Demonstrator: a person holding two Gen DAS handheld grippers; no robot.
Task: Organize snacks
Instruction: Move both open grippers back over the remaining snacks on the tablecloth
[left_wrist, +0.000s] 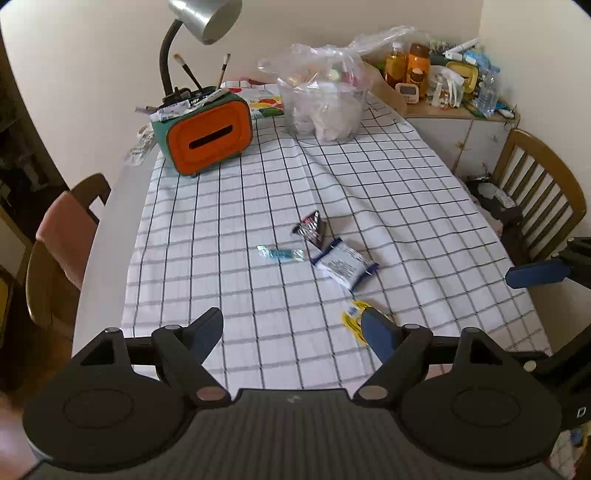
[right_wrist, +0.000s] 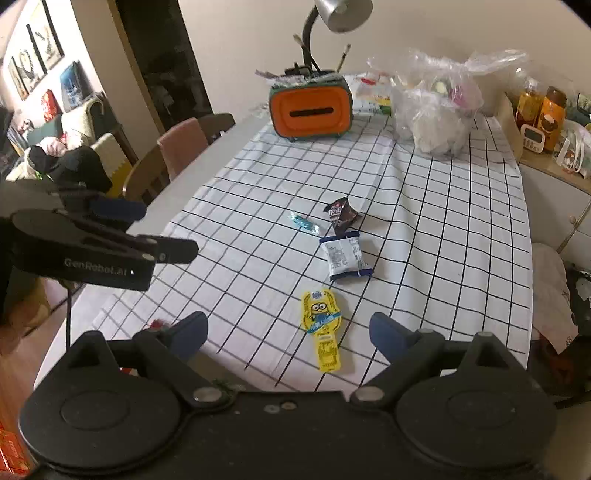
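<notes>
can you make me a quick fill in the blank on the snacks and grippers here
1. Both the left hand-held gripper and the right hand-held gripper are ____ and hold nothing.
2. The number of loose snack packets on the checked tablecloth is ____.
3. The packet nearest the right hand-held gripper is coloured ____.
4. The tissue box has a front coloured ____.

Missing words: open; four; yellow; orange

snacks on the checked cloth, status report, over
Left gripper and right gripper open, empty. Four snacks loose: yellow minion packet, white-blue packet, dark wrapper, teal candy. Nothing blocking.
</notes>
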